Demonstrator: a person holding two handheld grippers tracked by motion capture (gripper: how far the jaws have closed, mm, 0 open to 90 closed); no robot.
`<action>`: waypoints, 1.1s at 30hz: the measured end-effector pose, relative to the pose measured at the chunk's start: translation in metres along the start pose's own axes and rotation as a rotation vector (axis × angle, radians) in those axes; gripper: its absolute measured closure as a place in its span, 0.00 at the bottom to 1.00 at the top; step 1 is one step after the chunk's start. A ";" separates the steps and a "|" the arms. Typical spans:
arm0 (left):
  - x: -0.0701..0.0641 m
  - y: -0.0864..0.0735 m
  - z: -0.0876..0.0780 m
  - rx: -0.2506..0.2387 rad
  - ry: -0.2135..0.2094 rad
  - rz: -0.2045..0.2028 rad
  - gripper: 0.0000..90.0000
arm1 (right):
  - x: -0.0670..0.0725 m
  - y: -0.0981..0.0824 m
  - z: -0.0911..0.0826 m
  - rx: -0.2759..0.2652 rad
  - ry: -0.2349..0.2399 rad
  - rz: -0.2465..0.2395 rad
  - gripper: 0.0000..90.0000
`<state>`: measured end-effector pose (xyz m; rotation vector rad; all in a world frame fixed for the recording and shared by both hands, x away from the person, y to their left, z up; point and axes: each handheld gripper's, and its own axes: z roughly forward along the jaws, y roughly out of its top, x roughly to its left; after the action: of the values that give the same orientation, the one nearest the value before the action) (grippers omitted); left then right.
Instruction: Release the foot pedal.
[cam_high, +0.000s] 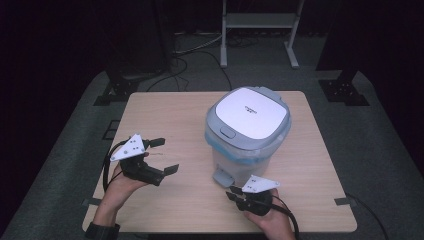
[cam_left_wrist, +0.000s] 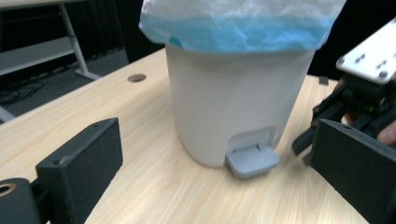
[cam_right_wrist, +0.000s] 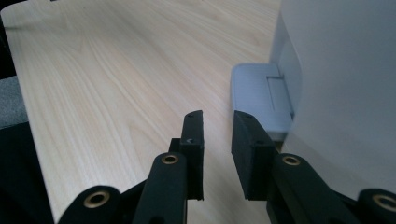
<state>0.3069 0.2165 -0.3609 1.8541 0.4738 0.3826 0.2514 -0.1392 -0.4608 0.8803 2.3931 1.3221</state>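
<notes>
Items: one lidded white plastic pedal bin (cam_high: 247, 134), blue-edged liner, one grey pedal (cam_high: 222, 176) | Place: right half of one pale wood-grain counter (cam_high: 170, 112), rounded corners, grey carpet, dark room | Left gripper (cam_high: 163, 156): jaws spread wide, empty | Right gripper (cam_high: 231, 192): jaws slightly parted, empty, just beside pedal

The bin (cam_left_wrist: 238, 93) is cut off above its blue-banded liner (cam_left_wrist: 238, 28) at the top of the left gripper view, so its lid is out of frame there. In the right gripper view the bin's wall (cam_right_wrist: 345, 84) runs off the right edge. Beside the bin's pedal (cam_high: 221, 176), the print on the lid (cam_high: 248, 112) is too small to read
</notes>
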 end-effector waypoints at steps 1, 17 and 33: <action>-0.002 -0.004 -0.002 0.011 0.005 0.004 0.02 | -0.001 -0.001 -0.002 0.003 -0.003 0.001 0.81; -0.018 -0.055 -0.013 0.131 0.047 -0.014 0.02 | -0.030 -0.030 -0.040 0.025 -0.084 0.080 0.76; -0.027 -0.112 -0.001 0.372 0.123 -0.044 0.02 | -0.077 -0.056 -0.061 0.084 -0.207 0.169 0.60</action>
<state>0.2682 0.2367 -0.4672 2.1824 0.7063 0.4003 0.2598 -0.2510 -0.4782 1.2038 2.2689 1.1300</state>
